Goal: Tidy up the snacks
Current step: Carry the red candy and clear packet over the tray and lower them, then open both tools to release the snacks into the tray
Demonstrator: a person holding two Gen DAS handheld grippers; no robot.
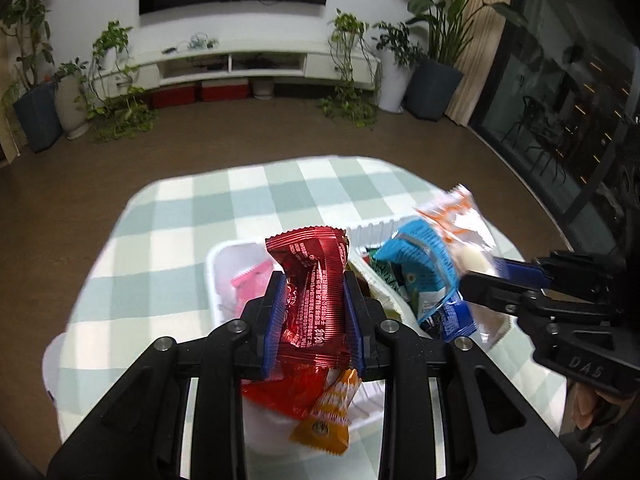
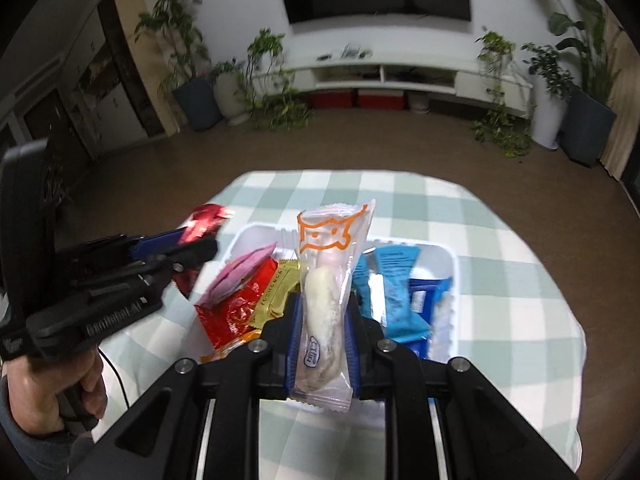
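Note:
My left gripper (image 1: pixel 314 285) is shut on a crinkled red snack packet (image 1: pixel 308 256), held upright above a white tray (image 1: pixel 216 264). My right gripper (image 2: pixel 323 304) is shut on a clear packet with orange print and a white snack inside (image 2: pixel 332 240), also upright over the tray (image 2: pixel 450 258). Each gripper shows in the other's view: the right gripper (image 1: pixel 486 276) at the right with its clear packet (image 1: pixel 460 220), the left gripper (image 2: pixel 192 246) at the left with the red packet (image 2: pixel 208 216). Both hang above the tray, side by side.
The tray's left part holds pink (image 2: pixel 240 276), red (image 2: pixel 232 312) and gold (image 2: pixel 280 288) packets; its right part holds light-blue (image 2: pixel 392 280) and dark-blue (image 2: pixel 424 296) ones. An orange packet (image 1: pixel 332 412) lies below my left fingers. The green-checked tablecloth (image 2: pixel 500 280) surrounds the tray.

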